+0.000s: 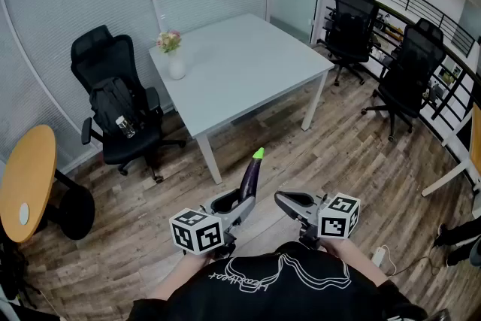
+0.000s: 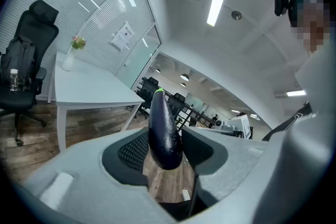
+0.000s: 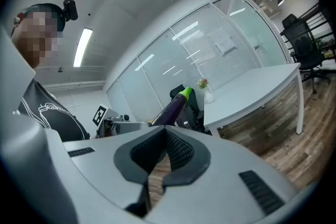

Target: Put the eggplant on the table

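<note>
Eggplant: in the head view it stands almost upright in the air with its green cap on top. It hangs above the wooden floor, well apart from the bench, so it is not yet set down.
Left gripper: in the head view it is low in front of the person. It holds the eggplant by the thick lower end, probably so the long body stays clear for carrying.
Right gripper: in the head view it is just beside the left gripper and carries nothing. It looks parked aside, since one grip seems enough.
Bench: in the head view its white top is bare except for a vase of flowers near the left corner. The near side offers free room to set the eggplant down.
Chair: in the head view it stands left of the bench with a backpack on its seat. I judge it to be out of the path.
Left fingers: in the left gripper view they are clenched on the eggplant and press its rounded base from both sides. The body leans up and away from them. The bench lies ahead on the left.
Right fingers: in the right gripper view they are drawn together with nothing between them. The eggplant rises beyond them, and the bench is on the right.
Next step: my judgement is a carry forward to the bench, a lowering onto it, then a release.
</note>
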Action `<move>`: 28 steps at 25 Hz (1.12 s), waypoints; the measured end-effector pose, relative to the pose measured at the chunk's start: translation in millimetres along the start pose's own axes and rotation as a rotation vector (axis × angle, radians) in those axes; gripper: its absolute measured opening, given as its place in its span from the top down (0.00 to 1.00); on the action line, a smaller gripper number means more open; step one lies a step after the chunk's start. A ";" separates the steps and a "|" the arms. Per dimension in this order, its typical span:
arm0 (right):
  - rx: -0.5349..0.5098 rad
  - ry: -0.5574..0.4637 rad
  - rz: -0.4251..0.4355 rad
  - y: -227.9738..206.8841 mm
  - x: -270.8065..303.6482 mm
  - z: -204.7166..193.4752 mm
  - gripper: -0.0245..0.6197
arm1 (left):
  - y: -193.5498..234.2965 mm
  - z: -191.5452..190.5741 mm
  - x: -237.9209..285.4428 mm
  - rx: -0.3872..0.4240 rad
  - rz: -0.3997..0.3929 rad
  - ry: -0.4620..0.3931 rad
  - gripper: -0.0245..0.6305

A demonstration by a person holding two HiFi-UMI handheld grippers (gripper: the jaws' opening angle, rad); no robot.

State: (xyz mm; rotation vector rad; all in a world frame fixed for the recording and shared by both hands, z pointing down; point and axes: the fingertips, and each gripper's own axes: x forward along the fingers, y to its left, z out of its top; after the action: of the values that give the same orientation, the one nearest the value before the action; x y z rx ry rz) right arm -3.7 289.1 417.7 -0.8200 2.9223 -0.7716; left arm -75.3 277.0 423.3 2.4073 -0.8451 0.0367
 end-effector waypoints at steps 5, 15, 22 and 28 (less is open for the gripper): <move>0.006 -0.018 -0.005 1.8 -0.1 -2.8 0.95 | 0.2 -3.7 -4.6 -0.001 -0.005 -0.001 0.65; 0.021 -0.020 -0.016 16.9 0.7 -5.3 0.95 | -8.6 1.3 -21.0 0.014 -0.019 -0.031 0.65; 0.021 -0.018 -0.016 23.8 6.4 -4.2 0.95 | -5.0 4.3 -36.5 0.010 -0.013 -0.056 0.65; 0.036 0.002 -0.004 23.5 20.4 -12.3 0.95 | 6.9 1.2 -42.3 -0.004 0.002 -0.052 0.65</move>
State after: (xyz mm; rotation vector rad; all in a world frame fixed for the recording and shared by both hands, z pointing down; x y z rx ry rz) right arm -34.5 302.2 420.1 -0.8230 2.9001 -0.8228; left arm -113.3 295.9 417.1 2.4130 -0.8700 -0.0264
